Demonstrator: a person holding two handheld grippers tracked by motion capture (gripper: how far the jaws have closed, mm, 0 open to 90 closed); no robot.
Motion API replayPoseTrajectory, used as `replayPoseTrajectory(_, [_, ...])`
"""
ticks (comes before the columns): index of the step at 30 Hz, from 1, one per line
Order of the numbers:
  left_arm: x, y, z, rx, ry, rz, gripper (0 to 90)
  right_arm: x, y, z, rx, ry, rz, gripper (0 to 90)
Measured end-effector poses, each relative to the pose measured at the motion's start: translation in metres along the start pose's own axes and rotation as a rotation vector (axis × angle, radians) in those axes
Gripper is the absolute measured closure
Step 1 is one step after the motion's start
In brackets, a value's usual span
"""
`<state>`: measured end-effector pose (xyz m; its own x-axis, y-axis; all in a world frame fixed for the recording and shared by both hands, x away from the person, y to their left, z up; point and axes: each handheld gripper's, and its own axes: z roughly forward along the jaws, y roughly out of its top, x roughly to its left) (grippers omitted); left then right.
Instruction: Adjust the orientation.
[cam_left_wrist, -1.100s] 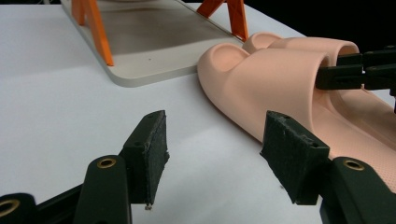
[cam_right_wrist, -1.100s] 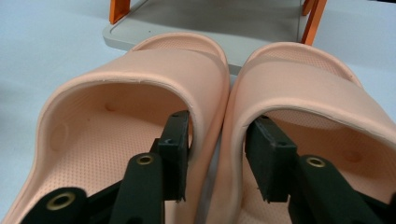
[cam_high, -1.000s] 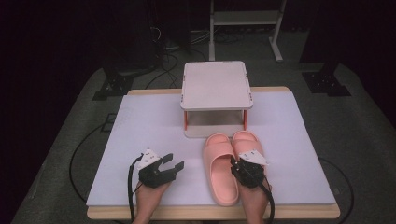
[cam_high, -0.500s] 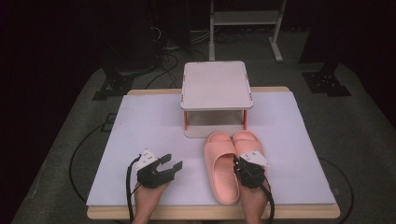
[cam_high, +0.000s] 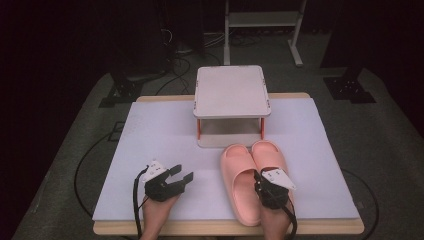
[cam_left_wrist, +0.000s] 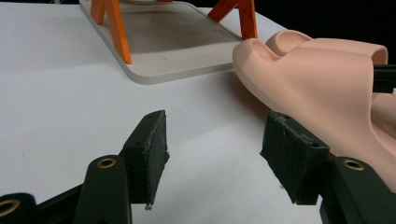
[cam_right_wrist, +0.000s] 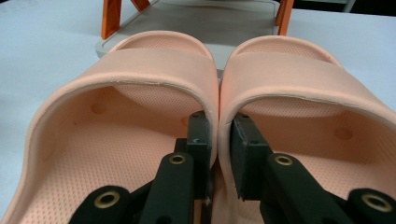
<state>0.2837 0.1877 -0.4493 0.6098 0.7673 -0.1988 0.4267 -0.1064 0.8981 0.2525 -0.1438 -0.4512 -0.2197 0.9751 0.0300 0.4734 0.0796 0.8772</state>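
- your right gripper (cam_high: 267, 181) sits over the heel end of the pair of pink slippers (cam_high: 252, 172), near the front edge of the desk (cam_high: 165, 130).
- in the right gripper view its jaws are nearly closed, one inside each slipper, pinching the two inner side walls that touch each other between the left slipper (cam_right_wrist: 126, 135) and the right slipper (cam_right_wrist: 308, 126).
- the slippers lie side by side, touching, toes pointing away from you toward the small white stand (cam_high: 231, 92) with orange legs; the toes are just in front of its lower shelf (cam_right_wrist: 205, 18).
- your left gripper (cam_high: 175, 179) rests on the desk to the left of the slippers, apart from them.
- in the left gripper view its jaws are wide open and hold nothing; bare white desk shows between the pads (cam_left_wrist: 154, 149), and the left slipper's outer side (cam_left_wrist: 322, 88) is just beyond the right-hand jaw.
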Motion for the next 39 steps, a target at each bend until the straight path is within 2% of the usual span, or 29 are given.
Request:
replayPoseTrajectory(4, [0.000,0.000,0.000,0.001,0.001,-0.003,39.8,-0.001,-0.003,-0.007,-0.009,-0.004,0.001,78.8])
replayPoseTrajectory(10, [0.001,0.000,-0.001,-0.001,0.003,-0.005,39.8,-0.002,-0.007,-0.022,-0.055,-0.002,0.005,79.0])
replayPoseTrajectory(19, [0.005,0.001,-0.004,-0.013,0.014,-0.010,39.2,0.001,-0.002,-0.052,-0.153,-0.003,0.002,79.0])
replayPoseTrajectory(29, [0.008,0.004,-0.009,-0.023,0.030,-0.005,35.5,0.010,0.033,-0.091,-0.289,0.025,-0.021,79.0])
replayPoseTrajectory(34, [0.010,0.003,-0.011,-0.022,0.043,0.003,32.6,0.011,0.052,-0.097,-0.330,0.030,-0.039,79.0])
replayPoseTrajectory(39, [0.013,0.001,-0.017,-0.025,0.063,0.005,30.6,0.013,0.072,-0.092,-0.340,0.041,-0.051,79.0])
